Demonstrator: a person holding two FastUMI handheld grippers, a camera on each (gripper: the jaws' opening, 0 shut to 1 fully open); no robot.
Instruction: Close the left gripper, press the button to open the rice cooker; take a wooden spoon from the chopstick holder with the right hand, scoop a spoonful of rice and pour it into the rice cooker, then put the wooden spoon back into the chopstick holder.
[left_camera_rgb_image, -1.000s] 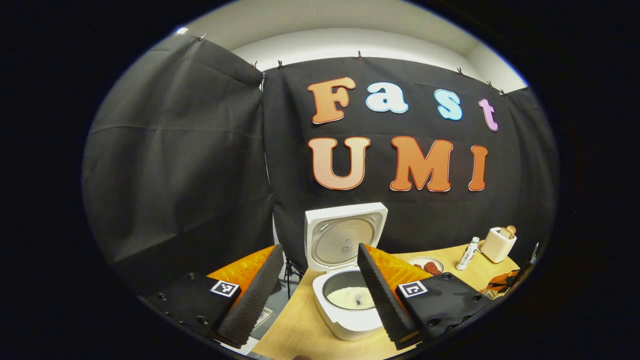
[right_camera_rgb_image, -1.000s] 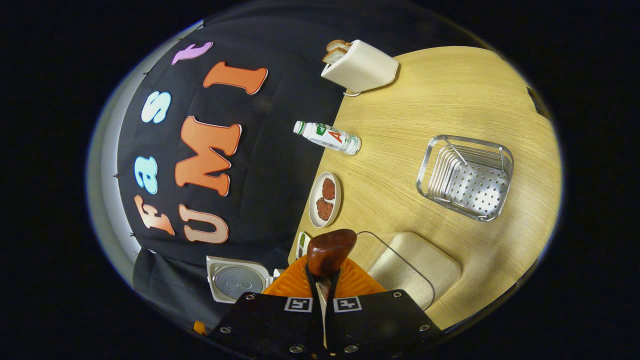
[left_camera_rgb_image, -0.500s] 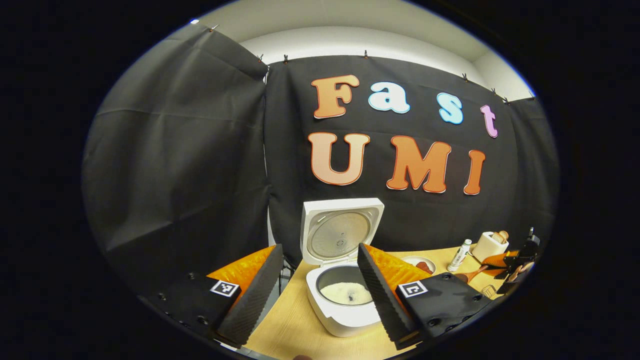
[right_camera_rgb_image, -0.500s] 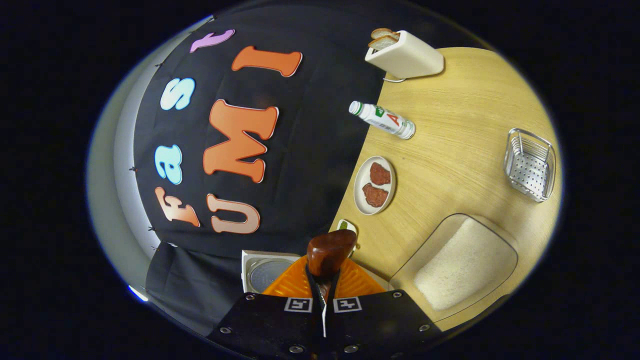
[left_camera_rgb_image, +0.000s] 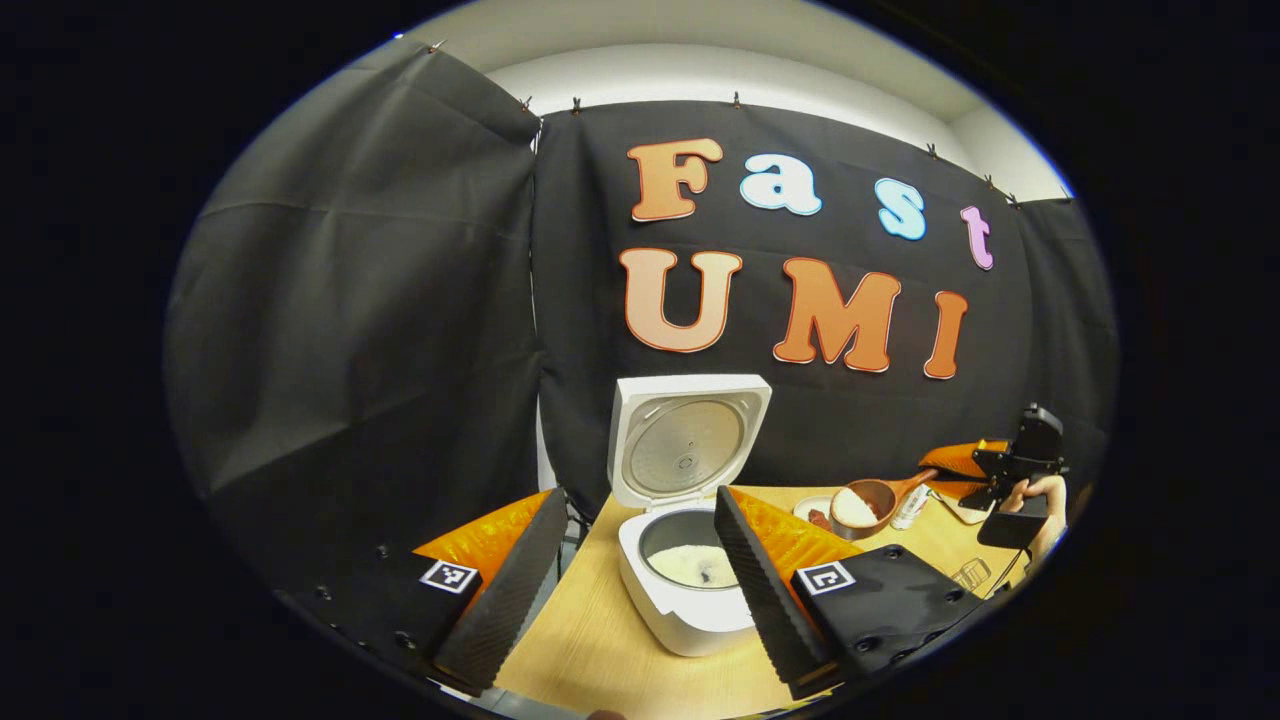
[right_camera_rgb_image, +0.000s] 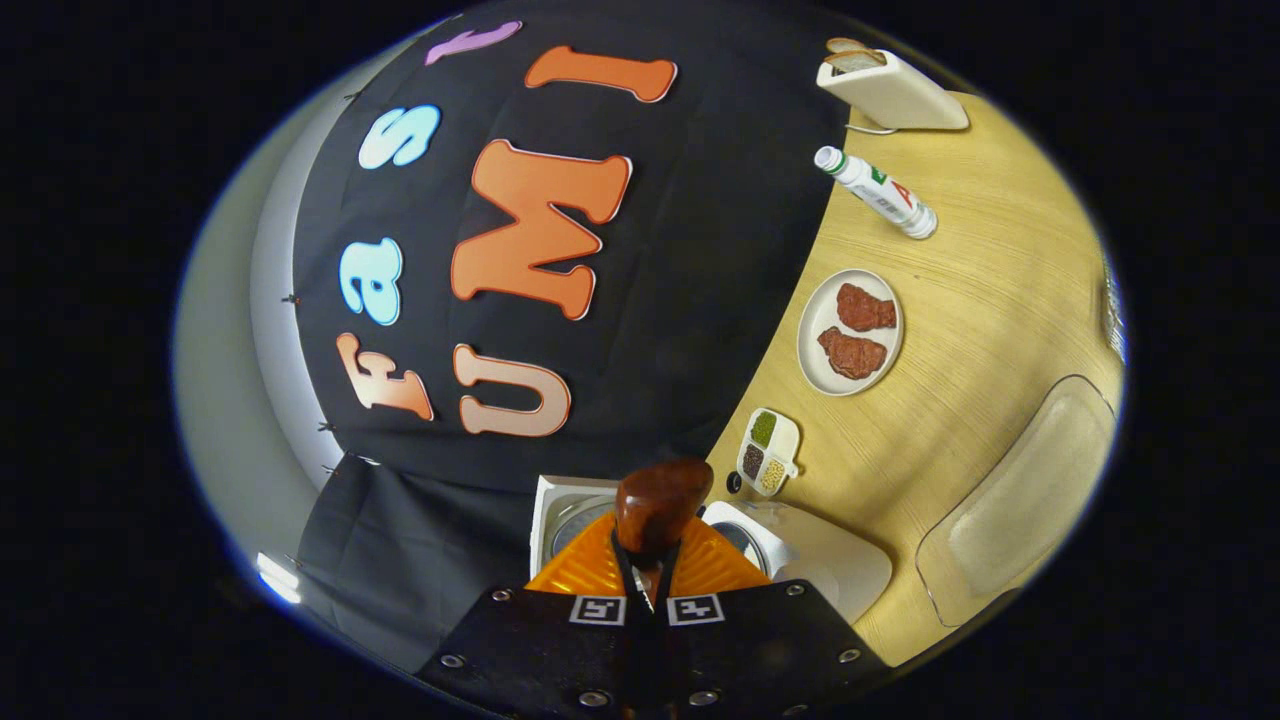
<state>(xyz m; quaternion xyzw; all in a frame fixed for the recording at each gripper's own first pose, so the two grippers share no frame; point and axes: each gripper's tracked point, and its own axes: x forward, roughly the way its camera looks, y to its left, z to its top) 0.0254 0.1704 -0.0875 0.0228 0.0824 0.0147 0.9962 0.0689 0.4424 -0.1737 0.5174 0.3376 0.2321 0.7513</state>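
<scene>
right gripper view: wooden spoon (right_camera_rgb_image: 655, 510) bowl hidden behind handle; rice cooker (right_camera_rgb_image: 800, 560) half-covered.

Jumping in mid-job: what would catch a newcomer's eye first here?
The white rice cooker stands open at the table's near end, lid upright, rice in its pot. To its right, the right gripper holds a brown wooden spoon heaped with rice above the table, jaws shut on its handle.

Table layout, booth

Rice cooker (left_camera_rgb_image: 690, 560) on the table (left_camera_rgb_image: 600, 650), lid raised behind the pot, rice in the pot. To its right, near the back wall: compartment dish (right_camera_rgb_image: 768, 452), plate (right_camera_rgb_image: 850, 332) bearing two pieces, bottle (right_camera_rgb_image: 880, 192), toaster (right_camera_rgb_image: 890, 92). Tray (right_camera_rgb_image: 1020, 500) nearer the front edge.
</scene>
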